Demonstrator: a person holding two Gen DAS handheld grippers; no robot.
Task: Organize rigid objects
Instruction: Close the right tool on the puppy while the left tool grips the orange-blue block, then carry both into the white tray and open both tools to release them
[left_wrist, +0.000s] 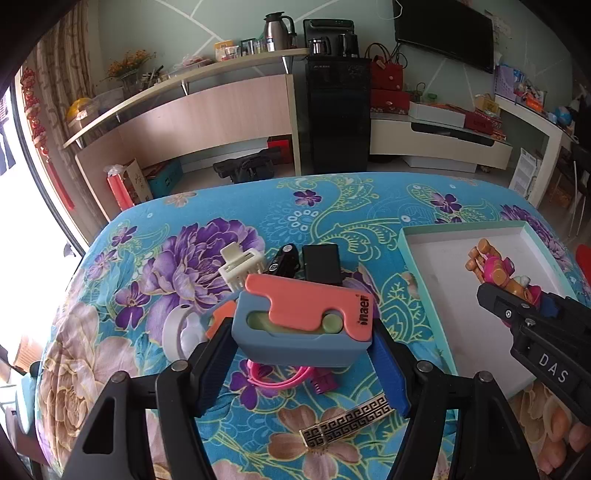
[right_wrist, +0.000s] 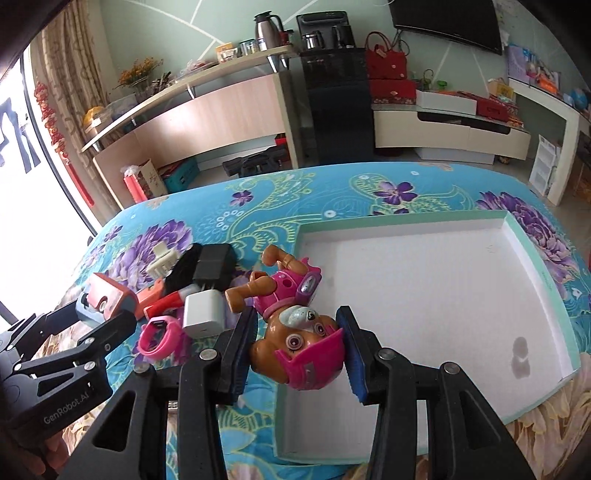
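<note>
The table (left_wrist: 332, 206), under a blue floral cloth, carries a shallow white tray (right_wrist: 532, 266) with a mint rim on its right side and a pile of small things on its left.

The left gripper (left_wrist: 301, 354) holds a grey-blue and coral box (left_wrist: 303, 317) between its blue pads, jaws fairly wide and pressed on the box's two ends. The box is lifted off the cloth, above the pile, its long axis running crosswise between the fingers and its coral face turned up toward the camera, the printed end at the right.

The right gripper (right_wrist: 299, 354) is clamped, jaws partly closed, on the head of a toy dog (right_wrist: 295, 325) in a pink suit. The toy hangs head toward the camera, body and tan legs pointing away and to the left, long axis roughly along the fingers. It sits over the tray's near-left edge; the left view shows it above the tray floor.

In the pile: a black adapter (right_wrist: 216, 267) beside a black case (right_wrist: 184, 271), a white charger (right_wrist: 203, 312), a cream plug (left_wrist: 242, 267), a pink watch (right_wrist: 159, 336) and a white ring (left_wrist: 177, 332). A gold-patterned bar (left_wrist: 347, 421) lies on the cloth near the left gripper.
</note>
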